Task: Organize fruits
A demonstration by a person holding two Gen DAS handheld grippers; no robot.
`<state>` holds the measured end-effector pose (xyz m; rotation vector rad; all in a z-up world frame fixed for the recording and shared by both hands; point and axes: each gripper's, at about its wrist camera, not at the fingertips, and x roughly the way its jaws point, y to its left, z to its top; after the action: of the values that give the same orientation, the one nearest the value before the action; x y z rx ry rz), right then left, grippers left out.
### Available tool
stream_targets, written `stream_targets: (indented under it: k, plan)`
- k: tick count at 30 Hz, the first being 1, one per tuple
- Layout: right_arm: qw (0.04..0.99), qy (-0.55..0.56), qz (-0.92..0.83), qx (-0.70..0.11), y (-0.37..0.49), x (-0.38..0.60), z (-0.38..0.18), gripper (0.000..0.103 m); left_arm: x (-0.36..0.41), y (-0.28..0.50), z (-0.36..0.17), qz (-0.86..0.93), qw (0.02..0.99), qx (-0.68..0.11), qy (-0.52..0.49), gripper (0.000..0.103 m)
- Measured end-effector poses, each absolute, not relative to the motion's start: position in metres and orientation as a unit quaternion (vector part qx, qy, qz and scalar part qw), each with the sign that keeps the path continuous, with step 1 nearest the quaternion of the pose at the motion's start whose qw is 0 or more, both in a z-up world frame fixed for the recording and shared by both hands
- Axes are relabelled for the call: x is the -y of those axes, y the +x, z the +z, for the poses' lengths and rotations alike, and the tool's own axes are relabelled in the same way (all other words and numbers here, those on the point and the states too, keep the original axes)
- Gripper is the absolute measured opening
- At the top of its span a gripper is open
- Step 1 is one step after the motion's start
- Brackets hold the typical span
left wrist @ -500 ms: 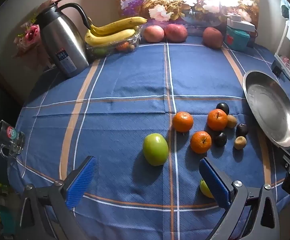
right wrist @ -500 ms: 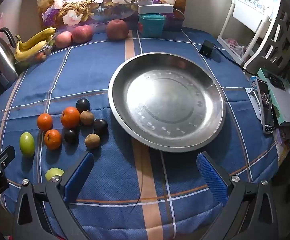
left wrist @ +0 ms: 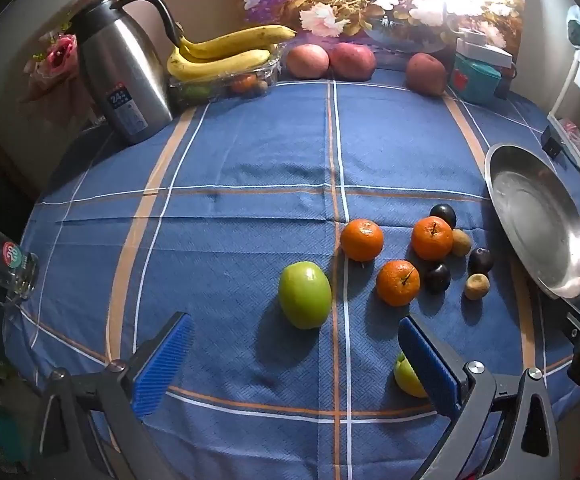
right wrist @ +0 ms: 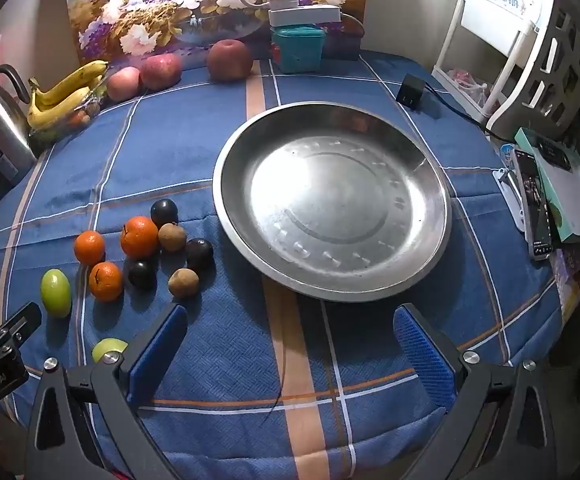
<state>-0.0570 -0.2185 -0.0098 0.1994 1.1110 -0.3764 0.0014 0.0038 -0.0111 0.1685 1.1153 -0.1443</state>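
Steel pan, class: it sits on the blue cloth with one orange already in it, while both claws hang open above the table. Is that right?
Not quite. The right wrist view shows the pan holds nothing; all three oranges lie on the cloth to its left. The rest stands: left claw and right claw are open.

Bare cloth lay open across the middle of the worktop (left wrist: 250,168), while the fruit cluster (left wrist: 429,256) crowded tight beside the metal plate (right wrist: 226,208), and the kettle (left wrist: 122,72) and bananas (left wrist: 226,52) blocked the far left edge.
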Motion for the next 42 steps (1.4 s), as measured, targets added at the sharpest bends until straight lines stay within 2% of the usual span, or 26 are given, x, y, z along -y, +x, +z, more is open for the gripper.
stream_targets:
  k: [42]
  plan:
    - [0.827, 0.108, -0.173, -0.524, -0.058, 0.221, -0.014, 0.103, 0.01, -0.001, -0.006, -0.086, 0.847, -0.514, 0.104, 0.103]
